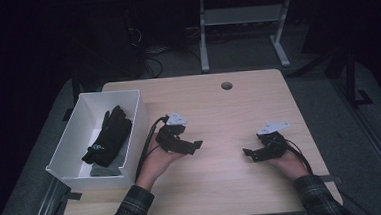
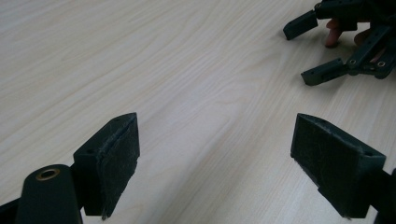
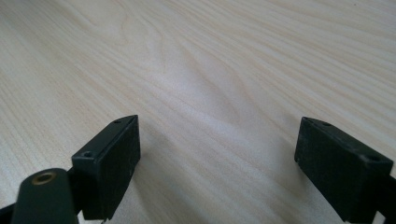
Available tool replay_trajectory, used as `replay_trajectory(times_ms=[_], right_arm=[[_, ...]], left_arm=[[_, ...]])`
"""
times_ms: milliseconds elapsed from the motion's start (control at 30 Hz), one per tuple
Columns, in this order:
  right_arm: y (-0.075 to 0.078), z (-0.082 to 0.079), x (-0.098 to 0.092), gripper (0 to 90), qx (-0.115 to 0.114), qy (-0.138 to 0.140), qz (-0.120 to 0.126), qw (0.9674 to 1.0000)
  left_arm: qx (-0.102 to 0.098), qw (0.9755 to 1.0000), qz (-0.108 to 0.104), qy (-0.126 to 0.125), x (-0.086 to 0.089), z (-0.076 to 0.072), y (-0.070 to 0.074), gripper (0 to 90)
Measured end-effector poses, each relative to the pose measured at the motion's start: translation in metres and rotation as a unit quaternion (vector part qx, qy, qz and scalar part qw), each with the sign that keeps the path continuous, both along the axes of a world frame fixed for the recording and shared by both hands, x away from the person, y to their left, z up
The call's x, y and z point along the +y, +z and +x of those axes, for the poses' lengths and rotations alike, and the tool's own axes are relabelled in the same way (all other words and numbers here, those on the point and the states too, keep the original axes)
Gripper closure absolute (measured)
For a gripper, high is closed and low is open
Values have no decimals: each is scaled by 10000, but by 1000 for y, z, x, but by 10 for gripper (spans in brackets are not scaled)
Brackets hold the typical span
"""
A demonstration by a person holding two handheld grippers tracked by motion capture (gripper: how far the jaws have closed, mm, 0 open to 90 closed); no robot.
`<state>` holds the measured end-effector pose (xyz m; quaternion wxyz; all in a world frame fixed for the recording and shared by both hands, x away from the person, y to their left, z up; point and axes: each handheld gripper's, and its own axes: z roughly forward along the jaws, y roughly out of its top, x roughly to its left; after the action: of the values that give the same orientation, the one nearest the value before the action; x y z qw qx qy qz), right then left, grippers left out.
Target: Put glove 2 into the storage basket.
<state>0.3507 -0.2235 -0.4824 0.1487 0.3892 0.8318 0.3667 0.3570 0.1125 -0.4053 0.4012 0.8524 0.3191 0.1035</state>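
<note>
Left gripper (image 1: 193, 146) and right gripper (image 1: 248, 153) low over bare table (image 1: 229, 115), jaws spread wide, holding nothing. Black glove (image 1: 107, 135) lying in white box (image 1: 77, 125) at left.

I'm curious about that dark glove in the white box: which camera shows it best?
The high view: the black glove lies inside the white box at the table's left, with something grey under it. Both gripper views look at bare wood between open jaws, so they tell nothing about it.

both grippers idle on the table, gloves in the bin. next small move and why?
Probably swing the left gripper left toward the white bin. Its jaws stand wide open with bare table between them, it is the nearer one to the bin, and the black glove lies inside on a grey one. The right gripper is open too, farther off.
</note>
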Motion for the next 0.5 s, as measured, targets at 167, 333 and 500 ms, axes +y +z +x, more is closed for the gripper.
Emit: replay_trajectory(times_ms=[167,333,500], right_arm=[[0,0,0,142,4,0,2,10000],[0,0,0,143,3,-1,1,10000],[0,-1,0,142,21,-27,-11,10000]], left_arm=[[-18,10000,-7,-40,-3,-1,-13,151],[-65,9999,32,-81,-3,-2,-21,151],[-98,9999,70,-99,-1,-3,-32,151]])
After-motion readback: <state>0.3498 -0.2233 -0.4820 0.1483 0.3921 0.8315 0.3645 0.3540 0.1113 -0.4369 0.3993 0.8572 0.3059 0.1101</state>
